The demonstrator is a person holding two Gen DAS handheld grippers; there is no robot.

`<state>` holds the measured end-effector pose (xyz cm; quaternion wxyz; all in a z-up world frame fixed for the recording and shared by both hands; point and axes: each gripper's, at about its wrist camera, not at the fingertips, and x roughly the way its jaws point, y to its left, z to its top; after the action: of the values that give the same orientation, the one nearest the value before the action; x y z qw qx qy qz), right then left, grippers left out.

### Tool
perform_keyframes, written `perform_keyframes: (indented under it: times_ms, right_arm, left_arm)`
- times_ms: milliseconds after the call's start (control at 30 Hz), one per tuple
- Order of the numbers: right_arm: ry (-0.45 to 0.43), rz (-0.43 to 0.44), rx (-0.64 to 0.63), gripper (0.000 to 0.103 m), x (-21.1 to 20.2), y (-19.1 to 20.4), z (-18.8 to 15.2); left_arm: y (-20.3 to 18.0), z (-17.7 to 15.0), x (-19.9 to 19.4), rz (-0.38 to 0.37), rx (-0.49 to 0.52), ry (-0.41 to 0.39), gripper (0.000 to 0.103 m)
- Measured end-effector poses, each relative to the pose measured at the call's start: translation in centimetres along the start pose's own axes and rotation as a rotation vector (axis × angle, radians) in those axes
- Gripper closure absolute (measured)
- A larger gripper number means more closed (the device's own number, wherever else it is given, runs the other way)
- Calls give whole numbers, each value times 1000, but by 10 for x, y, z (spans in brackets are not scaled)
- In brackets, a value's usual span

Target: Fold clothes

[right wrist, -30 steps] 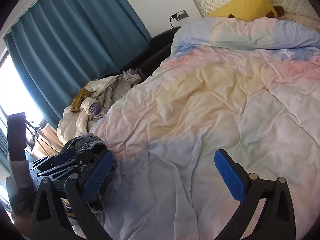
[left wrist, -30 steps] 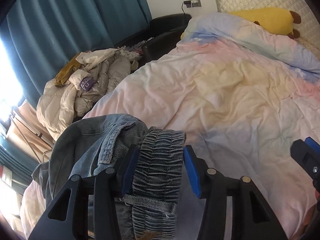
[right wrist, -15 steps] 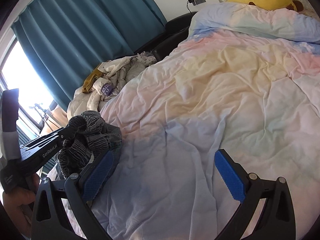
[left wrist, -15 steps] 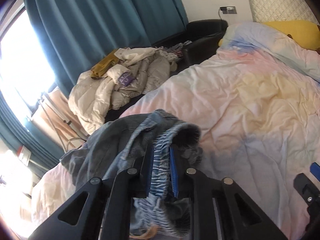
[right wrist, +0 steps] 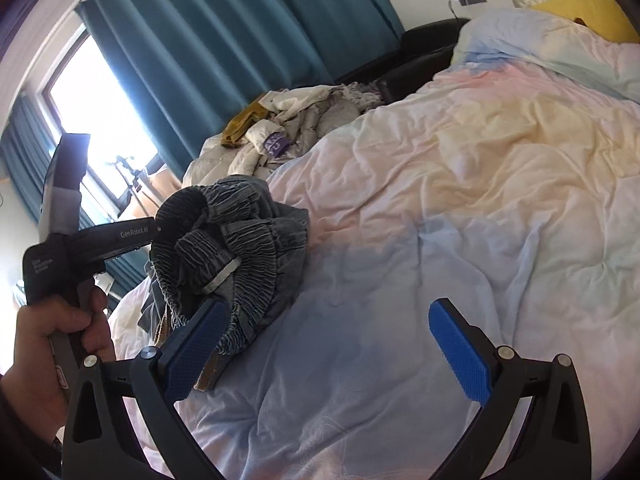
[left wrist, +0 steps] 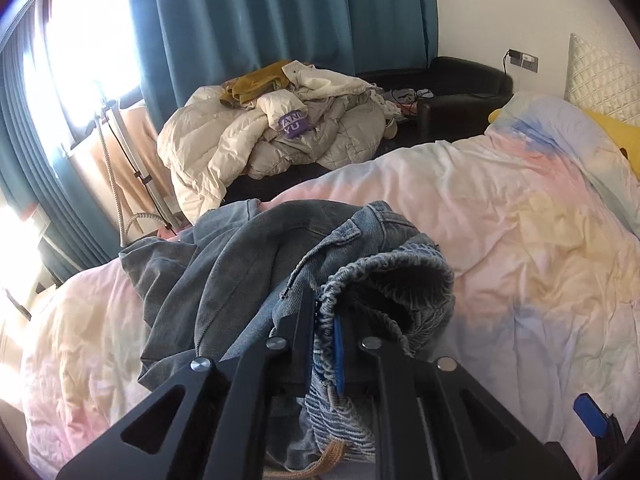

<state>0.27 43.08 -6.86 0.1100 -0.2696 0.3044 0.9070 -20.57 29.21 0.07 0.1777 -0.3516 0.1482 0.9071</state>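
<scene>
The left claw (left wrist: 326,336) is seen clenched on the gathered elastic waistband of a pair of denim trousers (left wrist: 248,280), its blue pads pressed against the ribbed fabric with almost no gap between them. The trousers are held bunched at the near left part of the bed (left wrist: 500,240), the waistband lifted at the claw while the rest of the denim is heaped in loose folds on the pastel duvet (right wrist: 460,200). A tan strip is seen hanging below the waistband at the bottom of the left wrist view, too blurred to identify.

The right claw (right wrist: 332,344) is seen released, its two blue pads spread wide apart over the duvet with nothing between them. Its left pad lies just beside the lower edge of the bunched waistband; whether it is touching the cloth cannot be told. In the right wrist view the left claw's black body is shown gripped by a person's hand (right wrist: 52,344) at the left edge of the frame.

Beyond the bed a pile of cream and beige clothing (left wrist: 276,136) is heaped on a dark seat, with a mustard garment on top. Teal curtains (left wrist: 260,20) are hung behind it beside a bright window. A yellow plush toy (left wrist: 616,136) is partly seen near the quilted headboard (left wrist: 600,76)
</scene>
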Motion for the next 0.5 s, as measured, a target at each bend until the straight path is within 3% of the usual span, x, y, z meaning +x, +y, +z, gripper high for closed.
perform_keyframes:
  times_ms: [233,500]
  right_arm:
    - [-18,59,-97,0,0,30,-9]
    - [-44,158,-296,0,-23,87,-32]
  left_arm:
    - [70,-36,-81,3,-169,-69,96]
    - [155,-118,-176,-7,-347,-119,97]
